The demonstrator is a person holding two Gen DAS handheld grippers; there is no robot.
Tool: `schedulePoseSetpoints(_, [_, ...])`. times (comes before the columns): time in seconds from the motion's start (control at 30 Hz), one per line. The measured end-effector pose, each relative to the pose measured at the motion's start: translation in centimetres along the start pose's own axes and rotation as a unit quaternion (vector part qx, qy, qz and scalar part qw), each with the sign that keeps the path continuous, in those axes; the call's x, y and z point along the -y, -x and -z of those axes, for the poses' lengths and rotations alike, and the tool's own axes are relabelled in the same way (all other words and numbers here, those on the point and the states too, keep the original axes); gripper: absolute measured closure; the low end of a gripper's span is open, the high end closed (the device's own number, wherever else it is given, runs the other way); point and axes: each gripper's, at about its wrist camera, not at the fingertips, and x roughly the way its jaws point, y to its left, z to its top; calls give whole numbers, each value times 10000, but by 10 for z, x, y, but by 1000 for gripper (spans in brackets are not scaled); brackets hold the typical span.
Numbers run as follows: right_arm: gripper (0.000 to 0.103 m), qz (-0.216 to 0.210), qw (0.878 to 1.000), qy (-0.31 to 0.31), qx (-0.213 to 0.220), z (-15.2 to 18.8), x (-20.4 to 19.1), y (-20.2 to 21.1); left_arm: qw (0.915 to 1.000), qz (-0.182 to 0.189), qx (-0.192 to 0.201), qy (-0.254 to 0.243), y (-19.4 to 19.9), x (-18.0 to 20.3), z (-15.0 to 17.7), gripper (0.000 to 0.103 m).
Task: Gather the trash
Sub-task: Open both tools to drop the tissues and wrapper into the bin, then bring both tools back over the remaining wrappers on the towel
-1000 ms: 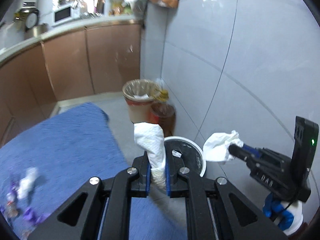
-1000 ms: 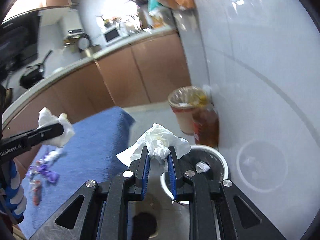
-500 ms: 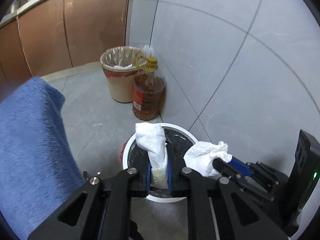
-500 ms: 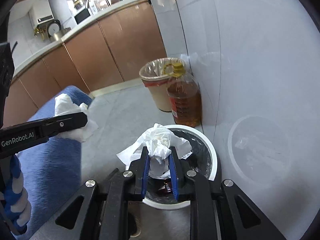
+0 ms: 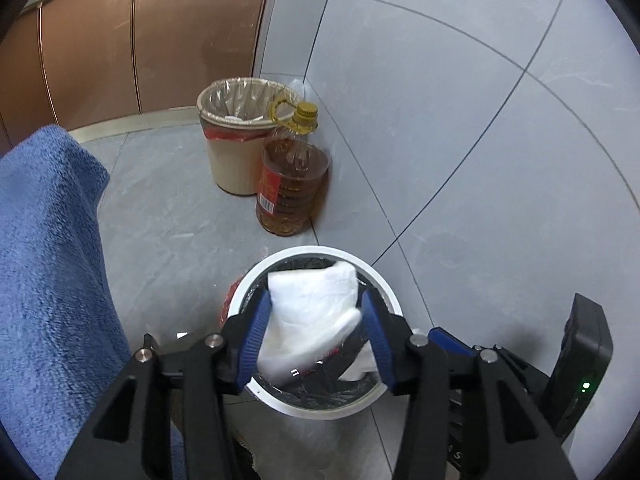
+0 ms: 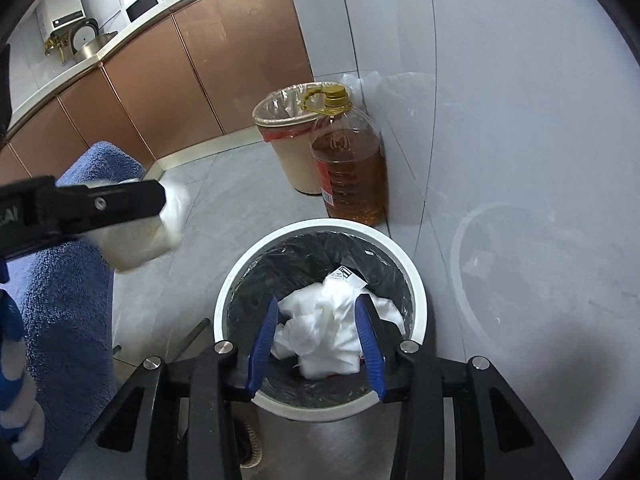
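Both grippers' jaws are opening above the round white black-lined bin (image 6: 418, 292): left gripper (image 5: 316, 334) releasing a folded white tissue (image 5: 312, 312), right gripper (image 6: 316, 340) a crumpled one (image 6: 328, 320).

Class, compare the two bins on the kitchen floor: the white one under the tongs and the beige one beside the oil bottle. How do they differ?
The white bin has a black liner; the beige bin has a clear one over a red band. The white bin holds crumpled tissue, plainly seen; the beige bin's contents barely show. The white bin stands nearer, below the tongs; the beige bin stands farther back, by the oil bottle. Both are round, open-topped and lined.
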Motion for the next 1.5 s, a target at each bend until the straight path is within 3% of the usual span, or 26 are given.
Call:
schedulePoseSetpoints(0.4, [62,45,9997,127,212,-10,-21,29,9986,100,511,37,74,-4,7,57])
schedulePoseSetpoints(0.6, [54,-70,9979,295,576,-15,-48,79,9942,-231,1050,-81,133,-5,24,53])
schedulePoseSetpoints(0.8, [45,-281,9932,557,984,-13,-82,134,9854,-653,1572,-109,197,-14,57,43])
schedulePoseSetpoints(1.13, [34,-601,9790,1135,1585,-4,-141,212,9655,-1303,2255,-7,287,-31,109,38])
schedulePoseSetpoints(1.5, [28,-783,9645,1544,1995,10,-179,262,9439,-1744,2802,137,360,-46,156,30])
